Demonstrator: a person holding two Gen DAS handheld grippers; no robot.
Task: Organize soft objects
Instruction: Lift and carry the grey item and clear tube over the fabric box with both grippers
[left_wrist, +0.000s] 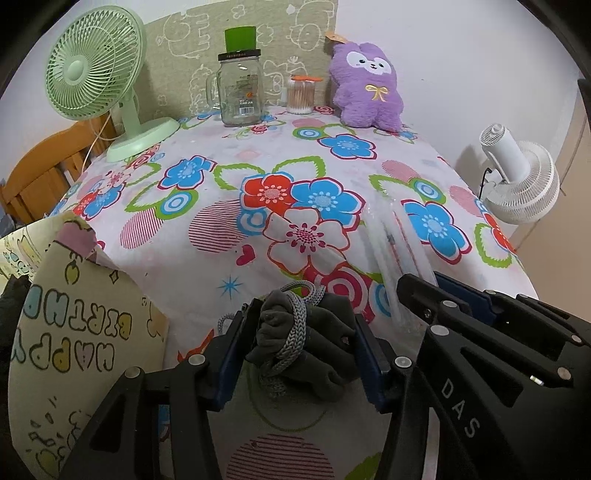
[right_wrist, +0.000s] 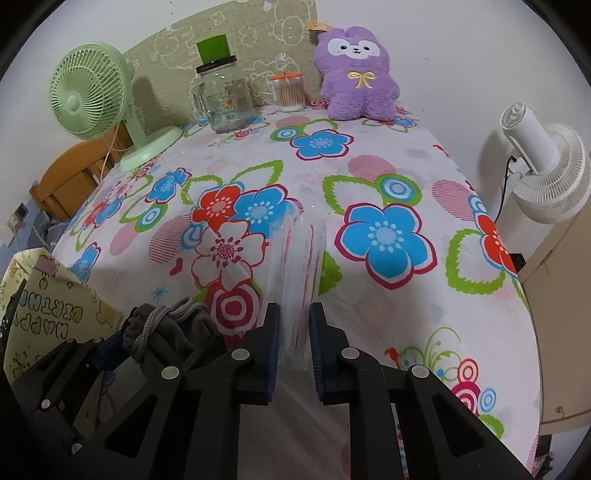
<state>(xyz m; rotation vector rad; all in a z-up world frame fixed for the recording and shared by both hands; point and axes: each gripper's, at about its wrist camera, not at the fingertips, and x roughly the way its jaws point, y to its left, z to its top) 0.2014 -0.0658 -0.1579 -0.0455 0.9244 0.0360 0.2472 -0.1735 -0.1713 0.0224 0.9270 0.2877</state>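
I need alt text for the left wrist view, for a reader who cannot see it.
The left gripper holds a dark grey drawstring pouch between its fingers, above a flower-print tablecloth. At the far edge stand a green fan, a glass jar and a purple plush toy.

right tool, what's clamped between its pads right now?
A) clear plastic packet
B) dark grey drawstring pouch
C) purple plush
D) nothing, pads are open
A. In the right wrist view the right tool has its pads pressed on the clear plastic packet; the grey drawstring pouch sits in the left tool, and the purple plush stands at the far table edge.
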